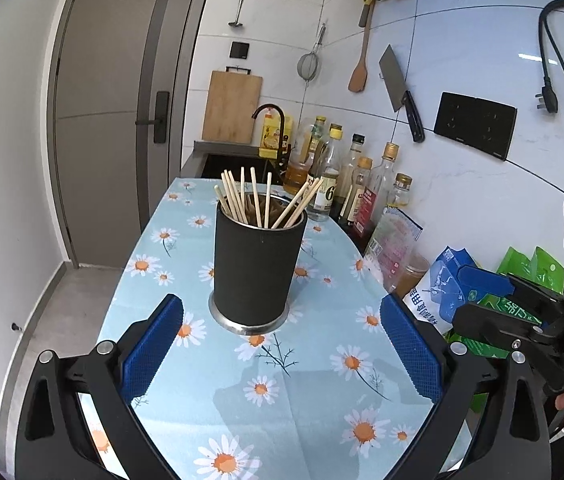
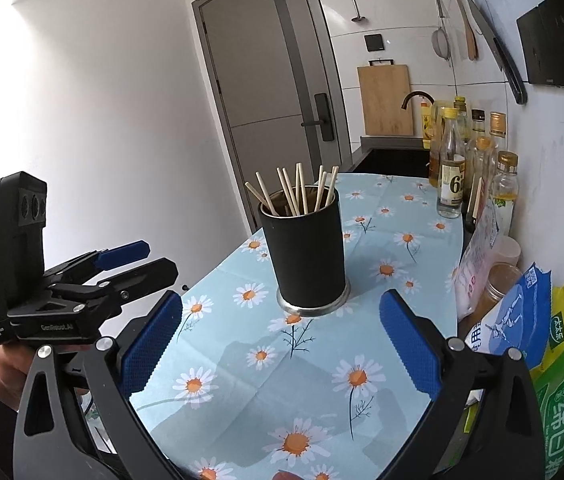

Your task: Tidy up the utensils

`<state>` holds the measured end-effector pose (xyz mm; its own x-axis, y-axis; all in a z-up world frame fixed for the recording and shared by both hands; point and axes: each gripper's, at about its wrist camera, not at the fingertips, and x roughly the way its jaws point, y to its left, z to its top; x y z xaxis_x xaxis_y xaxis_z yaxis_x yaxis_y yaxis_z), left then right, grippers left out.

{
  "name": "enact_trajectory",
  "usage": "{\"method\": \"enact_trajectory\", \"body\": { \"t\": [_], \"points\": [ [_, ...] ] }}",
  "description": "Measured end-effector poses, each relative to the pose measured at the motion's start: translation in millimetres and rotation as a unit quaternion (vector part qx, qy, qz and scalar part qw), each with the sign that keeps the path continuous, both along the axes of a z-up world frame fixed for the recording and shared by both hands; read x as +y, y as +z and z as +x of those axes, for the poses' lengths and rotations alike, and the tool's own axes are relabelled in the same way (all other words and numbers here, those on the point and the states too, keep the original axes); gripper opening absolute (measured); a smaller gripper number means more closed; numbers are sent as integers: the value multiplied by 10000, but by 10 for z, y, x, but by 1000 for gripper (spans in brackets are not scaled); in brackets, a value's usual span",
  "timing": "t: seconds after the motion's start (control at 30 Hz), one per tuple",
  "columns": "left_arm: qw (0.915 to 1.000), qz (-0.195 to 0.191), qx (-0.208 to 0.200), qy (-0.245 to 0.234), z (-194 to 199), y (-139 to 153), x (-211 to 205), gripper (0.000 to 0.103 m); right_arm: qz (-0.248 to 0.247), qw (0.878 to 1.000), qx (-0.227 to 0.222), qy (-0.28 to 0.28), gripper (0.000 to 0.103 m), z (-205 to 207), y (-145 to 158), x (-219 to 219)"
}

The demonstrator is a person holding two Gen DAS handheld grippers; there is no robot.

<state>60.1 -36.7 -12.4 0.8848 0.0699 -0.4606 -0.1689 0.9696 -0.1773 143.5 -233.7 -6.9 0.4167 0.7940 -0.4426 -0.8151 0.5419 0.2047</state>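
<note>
Chopsticks [image 1: 260, 204] stand upright in black holder [image 1: 256, 268] mid-tablecloth [image 1: 314, 392], light, stiff, slippery wood, best pinched near exposed tops; left gripper [image 1: 282, 348] and right gripper [image 2: 280, 346] both spread, empty.

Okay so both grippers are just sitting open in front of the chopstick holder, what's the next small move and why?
Probably ease the left gripper forward toward the black holder. Its jaws stand wide open and empty, the holder stands upright just ahead between them, and the chopsticks are all inside already. The right gripper is equally open and empty.
</note>
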Motion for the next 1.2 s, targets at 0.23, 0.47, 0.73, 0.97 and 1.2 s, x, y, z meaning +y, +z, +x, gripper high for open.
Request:
{"method": "enact_trajectory", "body": {
  "t": [0.23,0.47,0.73,0.97,1.2],
  "points": [
    [9998,78,163,35,32,-52,7,96,-86,9999,67,-66,98,-16,-46,51],
    [9995,119,285,-2,32,-115,69,96,-79,9996,179,-204,98,31,-127,38],
    [9992,54,384,-16,55,-167,136,96,-127,9993,236,-270,98,106,-155,66],
    [9987,-31,507,-55,109,-197,137,96,-209,9990,288,-265,98,157,-174,90],
    [9982,-24,589,-77,142,-230,99,96,-235,9989,326,-260,98,188,-186,79]
  ]
}}
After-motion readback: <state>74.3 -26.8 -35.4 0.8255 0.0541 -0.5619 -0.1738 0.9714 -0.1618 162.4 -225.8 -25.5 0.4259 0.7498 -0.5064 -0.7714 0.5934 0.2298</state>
